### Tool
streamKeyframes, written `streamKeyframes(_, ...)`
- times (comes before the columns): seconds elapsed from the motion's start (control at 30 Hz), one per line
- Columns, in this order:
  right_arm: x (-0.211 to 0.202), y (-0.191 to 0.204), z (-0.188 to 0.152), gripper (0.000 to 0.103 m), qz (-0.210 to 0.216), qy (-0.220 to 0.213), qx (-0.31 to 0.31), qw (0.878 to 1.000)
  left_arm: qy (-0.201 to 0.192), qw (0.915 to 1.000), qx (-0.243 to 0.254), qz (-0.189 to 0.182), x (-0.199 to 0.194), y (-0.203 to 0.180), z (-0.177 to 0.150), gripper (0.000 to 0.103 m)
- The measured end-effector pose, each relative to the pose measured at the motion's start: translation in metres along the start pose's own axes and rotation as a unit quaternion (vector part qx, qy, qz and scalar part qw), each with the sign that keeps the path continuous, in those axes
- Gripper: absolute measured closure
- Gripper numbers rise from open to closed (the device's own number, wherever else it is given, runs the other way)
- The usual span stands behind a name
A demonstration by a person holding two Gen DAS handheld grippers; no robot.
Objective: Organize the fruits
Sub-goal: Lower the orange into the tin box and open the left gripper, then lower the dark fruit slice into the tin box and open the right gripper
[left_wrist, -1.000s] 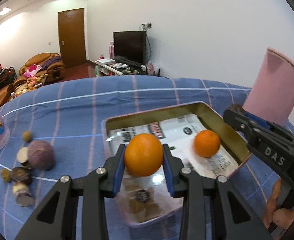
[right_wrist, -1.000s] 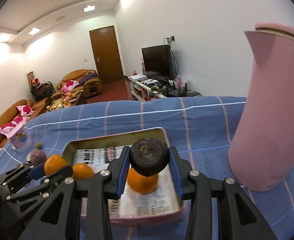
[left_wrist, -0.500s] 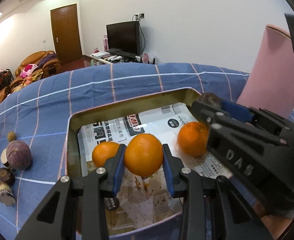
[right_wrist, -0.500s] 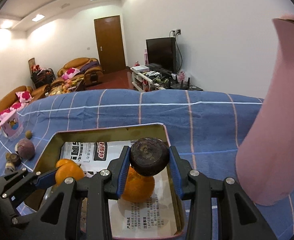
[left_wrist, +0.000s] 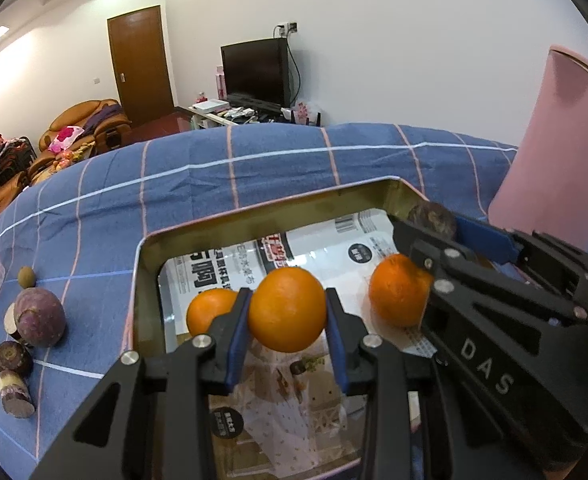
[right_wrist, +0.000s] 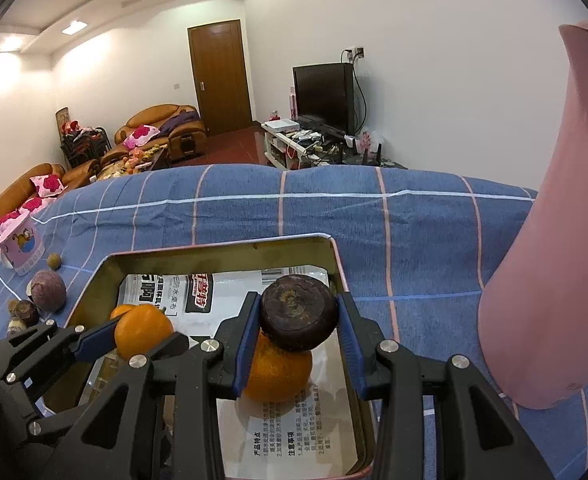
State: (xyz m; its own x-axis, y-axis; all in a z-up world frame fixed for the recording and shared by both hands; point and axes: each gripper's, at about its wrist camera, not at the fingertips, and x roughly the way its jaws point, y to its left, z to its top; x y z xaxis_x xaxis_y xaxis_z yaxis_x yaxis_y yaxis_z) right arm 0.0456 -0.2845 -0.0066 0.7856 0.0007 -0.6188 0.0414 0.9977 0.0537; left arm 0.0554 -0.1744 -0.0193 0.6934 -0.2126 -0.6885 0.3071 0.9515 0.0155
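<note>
a: so where were the two grippers over that last second?

b: both had drifted in over the gold metal tin lined with printed paper (left_wrist: 146, 280). a second before, the tin lay further off and only one loose orange showed in the left wrist view; now its near rim sat almost under the cameras.

a: and the jaws?

b: no change in either. the left gripper (left_wrist: 288, 330) stayed pinched on a round orange fruit (left_wrist: 287, 309), blue pads tight against its sides. the right gripper (right_wrist: 299, 338) stayed clamped on a dark brown, wrinkled round fruit (right_wrist: 299, 318), held above an orange already lying on the paper (right_wrist: 277, 374).

a: anything else in the tin?

b: another loose orange (left_wrist: 208, 314) near its left wall, seen behind the left gripper's finger. so two oranges were in, two fruits were in the air.

a: what was left outside?

b: a purple round fruit (left_wrist: 40, 317) and a few small brown pieces (left_wrist: 12, 356) on the blue checked cloth (left_wrist: 254, 168), well apart from the tin. a tall pink container (right_wrist: 554, 240) stood just beside it on the right.

a: meaning?

b: i'd judge both were about ready to release, though the dark fruit could roll off that orange.
</note>
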Motion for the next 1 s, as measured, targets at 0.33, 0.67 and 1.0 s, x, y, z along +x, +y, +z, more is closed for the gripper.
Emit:
streamKeyframes(0.33,-0.002,-0.006,-0.002,0.062,0.008,0.001,0.014,1.000,0.000,0.9997,0.011,0.023,0.009,-0.001,0.008,0.066)
streamKeyframes(0.67,-0.009,-0.009,-0.002,0.060,0.030,-0.014,0.034,0.999,-0.027,0.9984,0.014,0.048,-0.002,-0.004,0.008,0.022)
streamKeyframes(1.0,-0.037,-0.025,-0.001,0.025,0.015,-0.077,0.084,0.993,-0.094,0.9938,0.020,0.057,-0.034,-0.005,0.000,0.000)
